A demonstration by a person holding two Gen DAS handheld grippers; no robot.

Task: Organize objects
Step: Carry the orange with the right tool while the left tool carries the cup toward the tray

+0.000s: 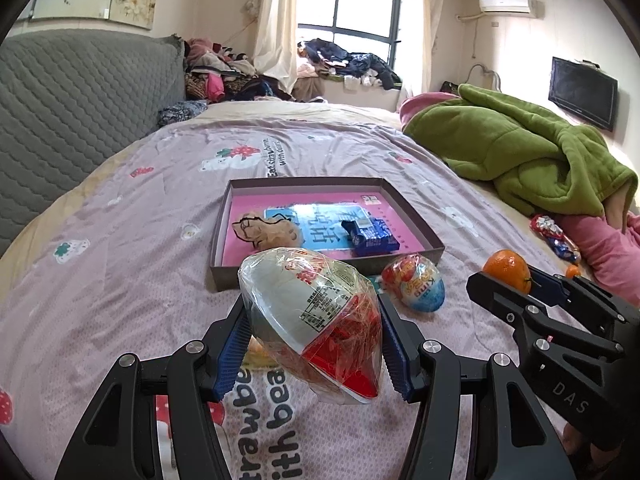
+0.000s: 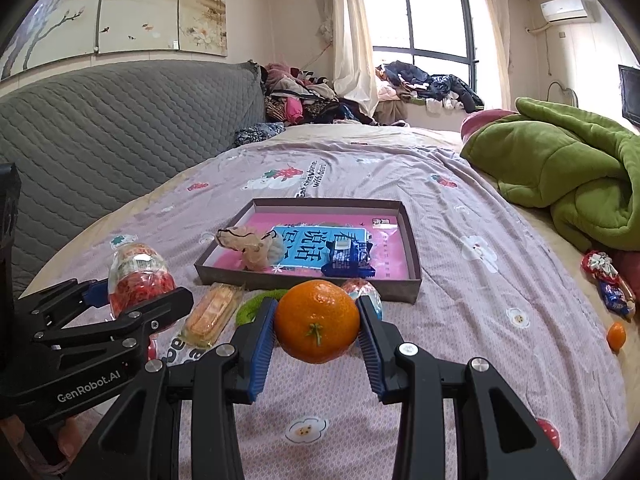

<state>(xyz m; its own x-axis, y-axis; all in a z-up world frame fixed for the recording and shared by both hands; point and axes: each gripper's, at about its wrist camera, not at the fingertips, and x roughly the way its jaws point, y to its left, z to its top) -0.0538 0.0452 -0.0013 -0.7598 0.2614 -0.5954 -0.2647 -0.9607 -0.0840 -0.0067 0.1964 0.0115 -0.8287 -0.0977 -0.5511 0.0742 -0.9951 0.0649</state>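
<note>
My left gripper (image 1: 314,330) is shut on a large white-and-red wrapped egg (image 1: 316,320), held above the bedsheet. My right gripper (image 2: 318,328) is shut on a tangerine (image 2: 317,321); the left wrist view shows that tangerine (image 1: 507,270) at its right. A shallow brown box (image 1: 224,236) with a pink floor lies ahead on the bed, holding a beige plush (image 1: 269,232) and a blue snack packet (image 1: 374,237). In the right wrist view the box (image 2: 308,280) sits just beyond the tangerine. A smaller wrapped egg (image 1: 414,282) lies in front of the box.
A wrapped pastry (image 2: 212,316) and a green item (image 2: 256,304) lie on the sheet left of the tangerine. A small orange fruit (image 2: 616,336) and a candy bundle (image 2: 608,282) lie at the right. A green blanket (image 2: 568,168) heaps at the right, a grey headboard (image 2: 100,136) at the left.
</note>
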